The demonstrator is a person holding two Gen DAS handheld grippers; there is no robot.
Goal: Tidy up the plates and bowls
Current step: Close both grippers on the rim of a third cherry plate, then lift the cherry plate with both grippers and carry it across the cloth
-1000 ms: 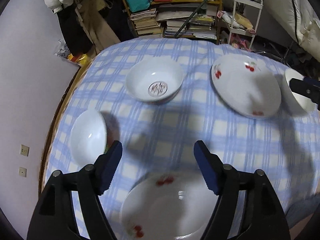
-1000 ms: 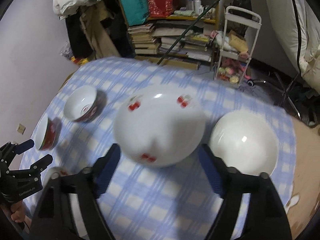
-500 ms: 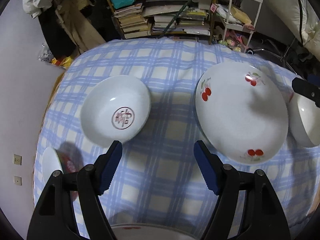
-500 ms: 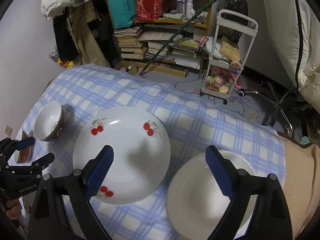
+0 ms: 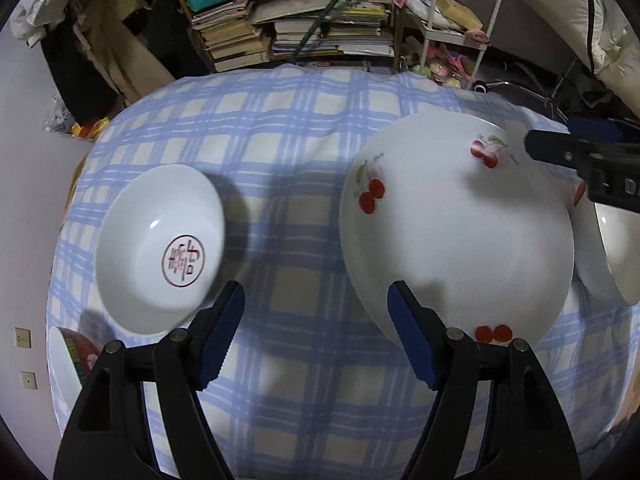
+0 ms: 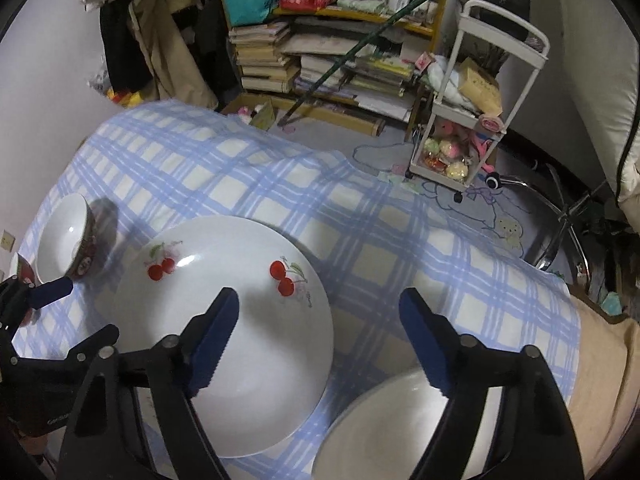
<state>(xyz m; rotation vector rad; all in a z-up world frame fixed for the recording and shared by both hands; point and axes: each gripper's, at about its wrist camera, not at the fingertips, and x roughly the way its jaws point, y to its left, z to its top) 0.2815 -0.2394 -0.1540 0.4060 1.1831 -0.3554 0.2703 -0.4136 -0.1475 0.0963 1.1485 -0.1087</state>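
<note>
A large white cherry-print plate (image 5: 460, 232) lies on the blue checked tablecloth (image 5: 280, 152); it also shows in the right wrist view (image 6: 240, 320). A white bowl with a red stamp (image 5: 160, 248) sits to its left. A red-sided bowl (image 5: 68, 356) is at the left edge. A plain white plate (image 6: 400, 428) lies under my right gripper. My left gripper (image 5: 316, 304) is open and empty, its right finger over the cherry plate's near rim. My right gripper (image 6: 320, 316) is open and empty between the two plates.
A small bowl with a red outside (image 6: 72, 240) stands at the far left of the right wrist view. Beyond the table are stacked books (image 6: 320, 64) and a white trolley (image 6: 468, 120). The right gripper's finger (image 5: 560, 152) reaches in over the cherry plate.
Both grippers have moved forward across the table. The near cherry plate has dropped out of the left view; the far cherry plate now looms large. Both stay open.
</note>
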